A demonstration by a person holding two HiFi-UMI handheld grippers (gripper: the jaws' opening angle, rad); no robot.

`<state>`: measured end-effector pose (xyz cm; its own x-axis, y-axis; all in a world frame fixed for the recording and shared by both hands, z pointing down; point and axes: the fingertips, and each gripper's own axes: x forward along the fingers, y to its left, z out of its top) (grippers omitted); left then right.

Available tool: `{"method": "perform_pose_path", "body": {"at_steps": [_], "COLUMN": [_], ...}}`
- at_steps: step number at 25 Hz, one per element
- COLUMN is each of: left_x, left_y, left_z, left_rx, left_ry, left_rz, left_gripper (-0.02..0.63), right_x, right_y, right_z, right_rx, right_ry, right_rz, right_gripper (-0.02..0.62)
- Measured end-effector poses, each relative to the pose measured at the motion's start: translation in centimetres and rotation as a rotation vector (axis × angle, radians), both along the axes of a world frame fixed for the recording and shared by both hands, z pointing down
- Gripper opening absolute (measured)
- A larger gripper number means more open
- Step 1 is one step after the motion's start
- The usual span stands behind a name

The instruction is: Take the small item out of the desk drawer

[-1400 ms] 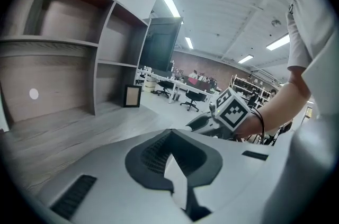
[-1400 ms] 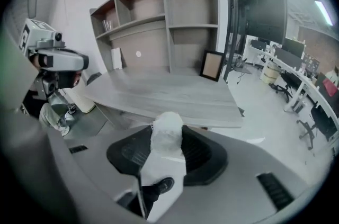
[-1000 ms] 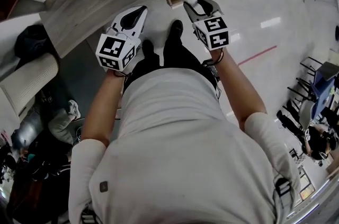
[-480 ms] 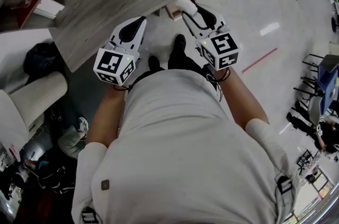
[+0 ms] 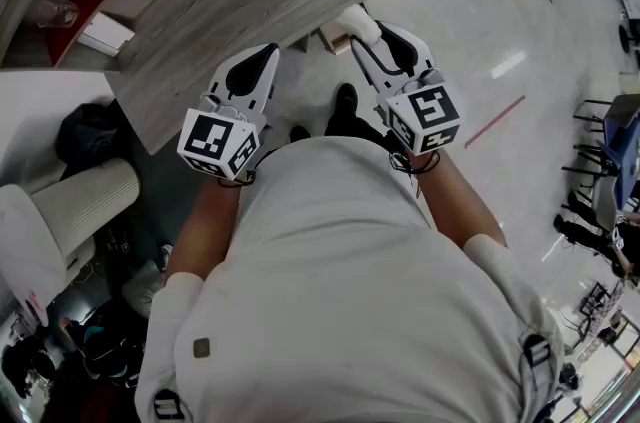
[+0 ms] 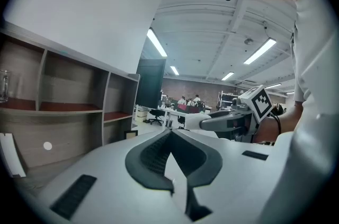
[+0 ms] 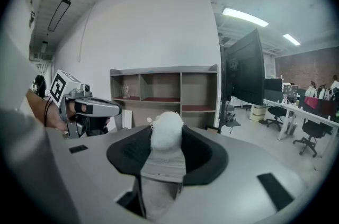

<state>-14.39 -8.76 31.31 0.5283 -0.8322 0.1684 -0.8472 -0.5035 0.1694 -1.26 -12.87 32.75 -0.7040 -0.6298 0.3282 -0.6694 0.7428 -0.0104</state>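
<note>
Two jaws of the right gripper point(image 7: 167, 139) are clamped on the small item point(image 7: 166, 126), a soft white bundle with a grey band below it. The pads press its sides and the white end pokes out past the tips. The hold sits low on the bundle, probably so a soft, squashy thing cannot slide free while carried.

Left gripper point(image 6: 169, 135): jaws brought together, nothing between them. It hangs beside the right one, well apart from it and pointing the same way. My reading is that it has no load and is simply kept clear of the carrying hand.

From the head view, both grippers are in front of the person's torso, just off the near edge of the grey wood-grain desk point(image 5: 230, 1). The item is held in the air near the desk's corner, touching nothing but the jaws.

Beneath that edge, close to the item, shows a small tan box shape point(image 5: 330, 37). It is likely the drawer standing open, though too little of it shows to be sure.

Judgement: the item is out of the drawer, so the main step looks done. A place to set it down remains to be chosen.
</note>
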Motion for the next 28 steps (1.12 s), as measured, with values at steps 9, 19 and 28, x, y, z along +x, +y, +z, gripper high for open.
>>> {"method": "perform_pose_path", "body": {"at_steps": [9,19,28], "left_x": [0.9,4.2,12.0], "left_y": [2.1,3.6,4.2], "left_z": [-2.5,-5.0,-6.0], "left_rx": [0.038,0.059,0.061], "left_ry": [0.030,0.035,0.009], "left_rz": [0.085,0.093,0.098], "left_gripper": [0.015,0.015,0.015], "right_x": [0.9,5.9,13.0], "right_y": [3.1,4.6,5.5], "right_z": [-1.5,-2.2,-2.7], "right_rx": [0.007,0.020,0.014], "right_ry": [-0.003,-0.017,-0.043], "right_rz": [0.077,0.112,0.101], "right_gripper": [0.173,0.174,0.173]}}
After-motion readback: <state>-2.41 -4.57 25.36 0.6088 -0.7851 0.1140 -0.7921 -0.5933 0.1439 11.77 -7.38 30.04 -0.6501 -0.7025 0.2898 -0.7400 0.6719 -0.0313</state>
